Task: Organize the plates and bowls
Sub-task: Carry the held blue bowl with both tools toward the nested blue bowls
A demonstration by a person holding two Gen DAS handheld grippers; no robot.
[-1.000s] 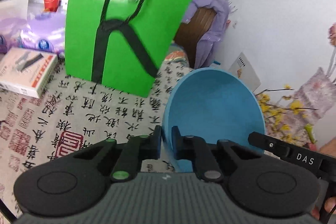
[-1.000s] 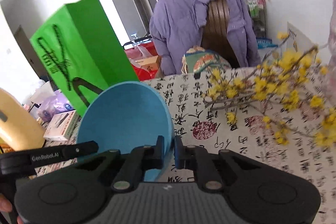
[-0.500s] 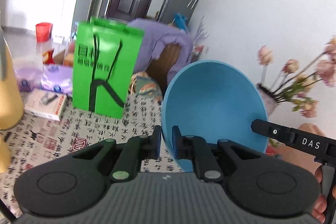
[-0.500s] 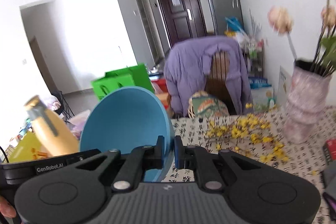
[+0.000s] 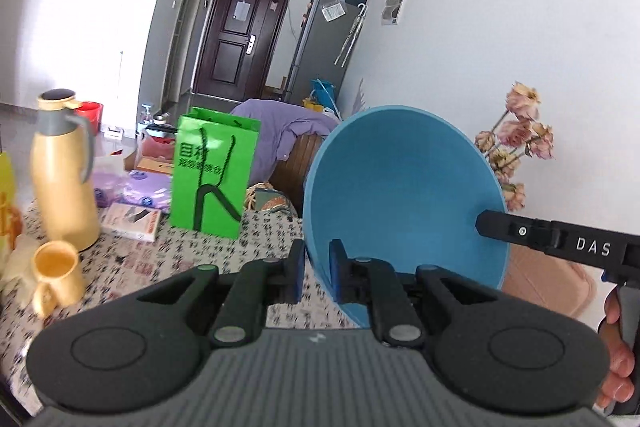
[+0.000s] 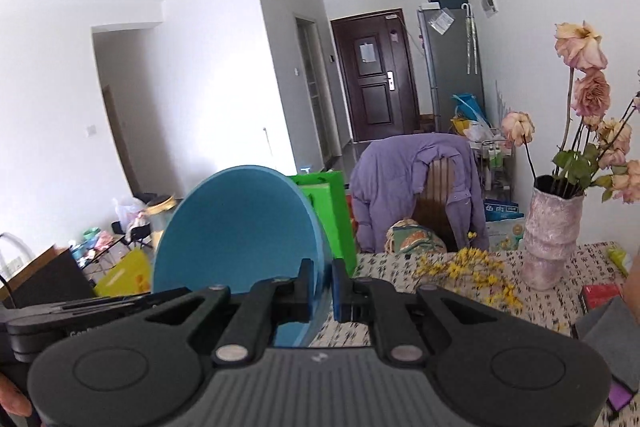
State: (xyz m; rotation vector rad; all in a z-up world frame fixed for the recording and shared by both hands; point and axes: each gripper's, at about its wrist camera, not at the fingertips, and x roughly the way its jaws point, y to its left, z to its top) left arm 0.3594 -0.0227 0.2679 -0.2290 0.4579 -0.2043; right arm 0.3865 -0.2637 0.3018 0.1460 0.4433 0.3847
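Fingers of my left gripper (image 5: 316, 275) pinch the rim of the blue bowl (image 5: 404, 195), one pad inside, one outside. Right gripper (image 6: 322, 289) clamps the opposite rim of the same bowl (image 6: 236, 227) likewise. Bowl is lifted clear of the table (image 5: 168, 259), tilted on edge, hollow facing the left camera. Green bag (image 5: 212, 179) stands upright toward the table's far edge; yellow thermos (image 5: 66, 171) and cup (image 5: 60, 269) near its left edge; vase (image 6: 554, 231) near the right edge.
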